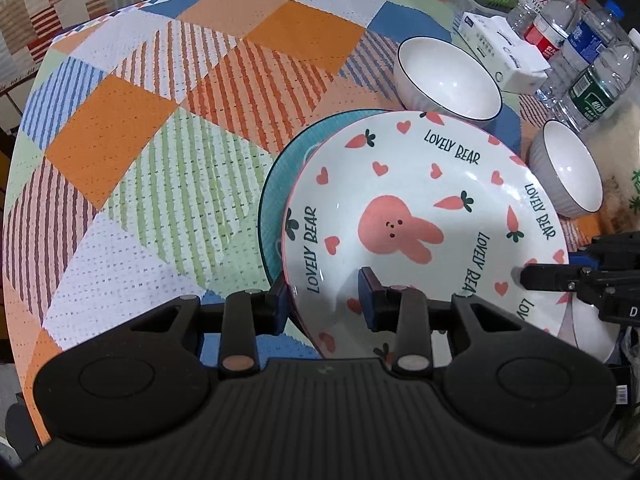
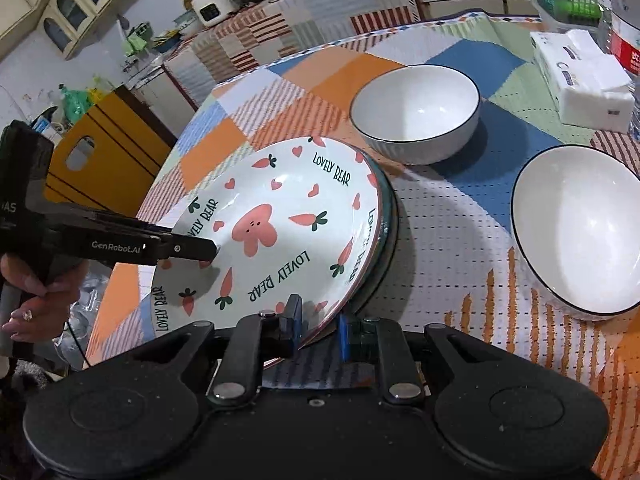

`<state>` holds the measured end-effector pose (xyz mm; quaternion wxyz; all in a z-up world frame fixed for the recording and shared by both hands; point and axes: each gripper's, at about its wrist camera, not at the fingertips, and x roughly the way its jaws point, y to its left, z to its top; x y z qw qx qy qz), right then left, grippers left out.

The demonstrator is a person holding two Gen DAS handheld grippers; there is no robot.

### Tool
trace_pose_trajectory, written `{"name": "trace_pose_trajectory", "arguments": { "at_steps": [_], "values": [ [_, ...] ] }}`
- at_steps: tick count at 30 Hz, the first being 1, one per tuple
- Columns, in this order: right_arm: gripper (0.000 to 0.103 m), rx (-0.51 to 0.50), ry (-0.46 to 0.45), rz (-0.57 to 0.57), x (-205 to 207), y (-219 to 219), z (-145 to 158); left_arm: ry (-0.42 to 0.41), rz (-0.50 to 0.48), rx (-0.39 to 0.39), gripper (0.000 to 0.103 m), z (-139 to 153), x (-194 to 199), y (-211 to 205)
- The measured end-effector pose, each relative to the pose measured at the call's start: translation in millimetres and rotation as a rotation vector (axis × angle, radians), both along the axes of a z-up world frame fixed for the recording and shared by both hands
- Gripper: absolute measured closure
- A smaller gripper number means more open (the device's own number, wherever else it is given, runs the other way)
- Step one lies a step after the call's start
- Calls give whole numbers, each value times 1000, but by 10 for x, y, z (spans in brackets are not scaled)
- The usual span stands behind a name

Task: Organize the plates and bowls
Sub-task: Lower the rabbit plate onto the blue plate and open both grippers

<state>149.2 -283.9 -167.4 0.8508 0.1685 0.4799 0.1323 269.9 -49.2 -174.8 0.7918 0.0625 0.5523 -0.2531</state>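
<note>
Left wrist view first: at lower left the patchwork cloth point(image 1: 152, 152) covers the worktop, and bottom centre the left gripper point(image 1: 326, 300) is clamped on the near rim of the bunny plate point(image 1: 424, 216), one pad under the edge, the other on the inside. That plate sits tilted over a teal plate point(image 1: 276, 200) peeking out on its left. Further right, the far bowl point(image 1: 448, 76) stands just beyond the plates, the near bowl point(image 1: 568, 168) at the right edge, with water bottles point(image 1: 576, 40) at upper right.

Right wrist view now: at far left a hand point(image 2: 36, 304) holds the left gripper point(image 2: 218, 248), biting the plate's point(image 2: 280, 216) rim. Bottom centre, the right gripper point(image 2: 318, 330) is closed on the opposite rim, fingers pinching the edge. Right of that, two white bowls point(image 2: 416, 112) point(image 2: 580, 232) sit apart on the cloth, a tissue pack point(image 2: 580, 76) at upper right.
</note>
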Motion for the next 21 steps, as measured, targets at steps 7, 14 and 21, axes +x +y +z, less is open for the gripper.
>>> {"name": "trace_pose_trajectory", "arguments": {
  "at_steps": [7, 14, 21],
  "values": [
    [77, -40, 40, -26, 83, 32, 5, 23, -20, 63, 70, 7, 38, -102],
    [76, -89, 91, -74, 200, 87, -18, 12, -13, 112, 70, 17, 59, -160],
    [65, -243, 106, -78, 192, 341, -12, -22, -6, 166, 70, 26, 14, -243]
  ]
}}
